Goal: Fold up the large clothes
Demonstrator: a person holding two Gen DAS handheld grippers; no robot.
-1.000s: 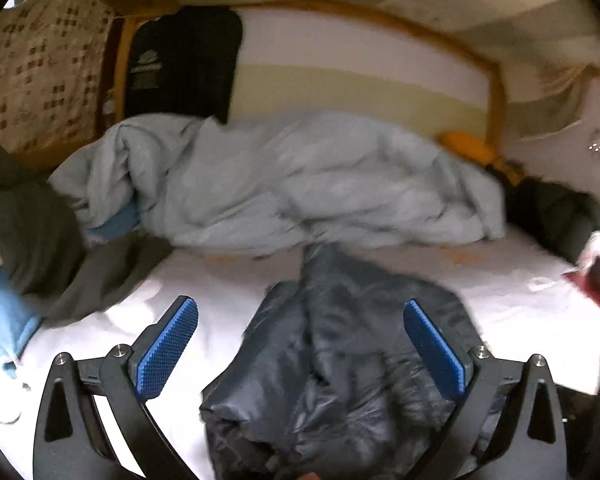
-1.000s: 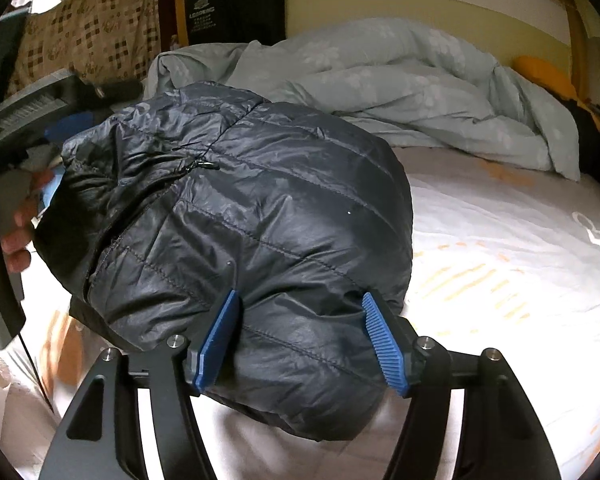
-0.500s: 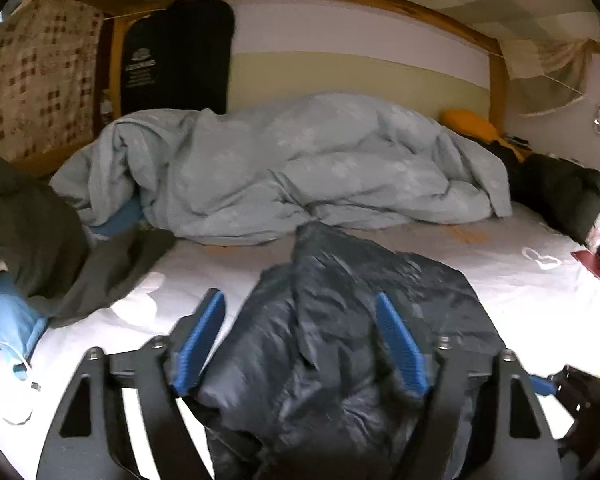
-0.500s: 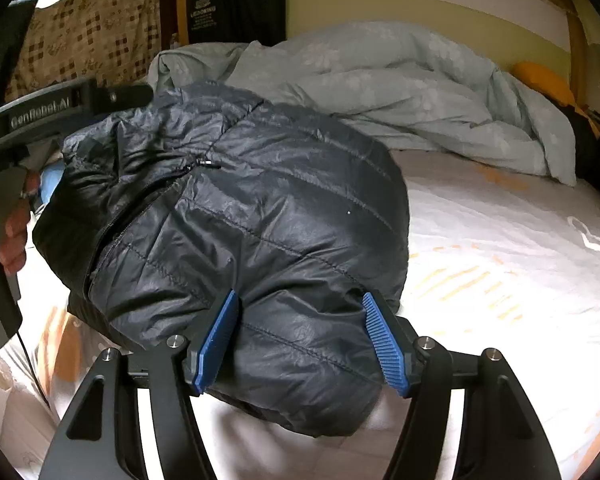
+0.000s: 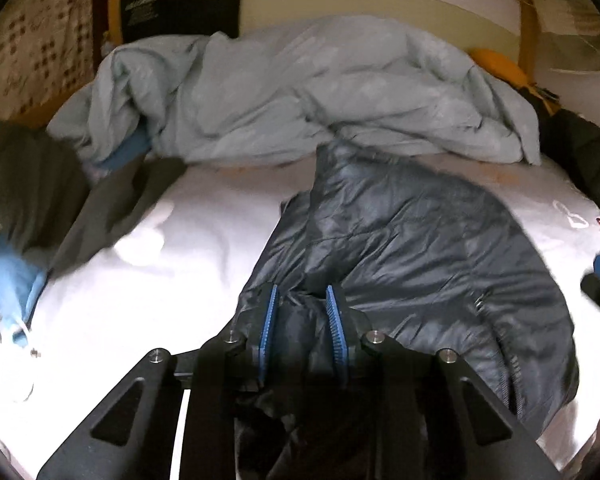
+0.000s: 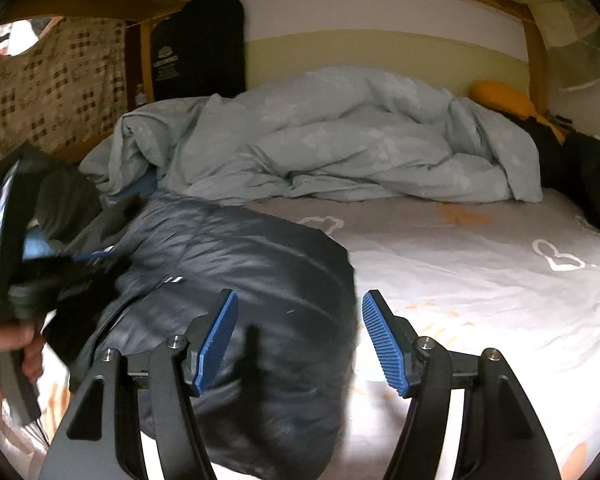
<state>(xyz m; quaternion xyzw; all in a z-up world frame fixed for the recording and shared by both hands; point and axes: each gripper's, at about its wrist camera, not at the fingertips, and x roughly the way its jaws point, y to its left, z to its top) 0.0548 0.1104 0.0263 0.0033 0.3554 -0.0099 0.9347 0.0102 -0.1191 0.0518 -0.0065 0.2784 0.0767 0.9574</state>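
Note:
A dark quilted puffer jacket (image 5: 420, 248) lies bunched on the white bed sheet (image 5: 204, 240). My left gripper (image 5: 302, 324) is shut on a fold of the jacket at its near left edge. In the right wrist view the jacket (image 6: 236, 280) lies left of centre on the sheet (image 6: 460, 280). My right gripper (image 6: 298, 340) is open and empty; its left finger is over the jacket's right edge, its right finger over bare sheet. The left gripper (image 6: 28, 280) shows blurred at the far left, held by a hand.
A crumpled pale blue duvet (image 5: 300, 96) fills the back of the bed. Dark grey and blue clothes (image 5: 24, 200) are piled at the left. An orange pillow (image 5: 496, 66) and dark clothing (image 5: 584, 152) lie at the right. A wooden headboard frame (image 6: 536, 48) stands behind.
My left gripper has closed on a fold of the jacket. My right gripper has let the jacket go, pulled back and shifted right; the jacket now lies lower on the sheet.

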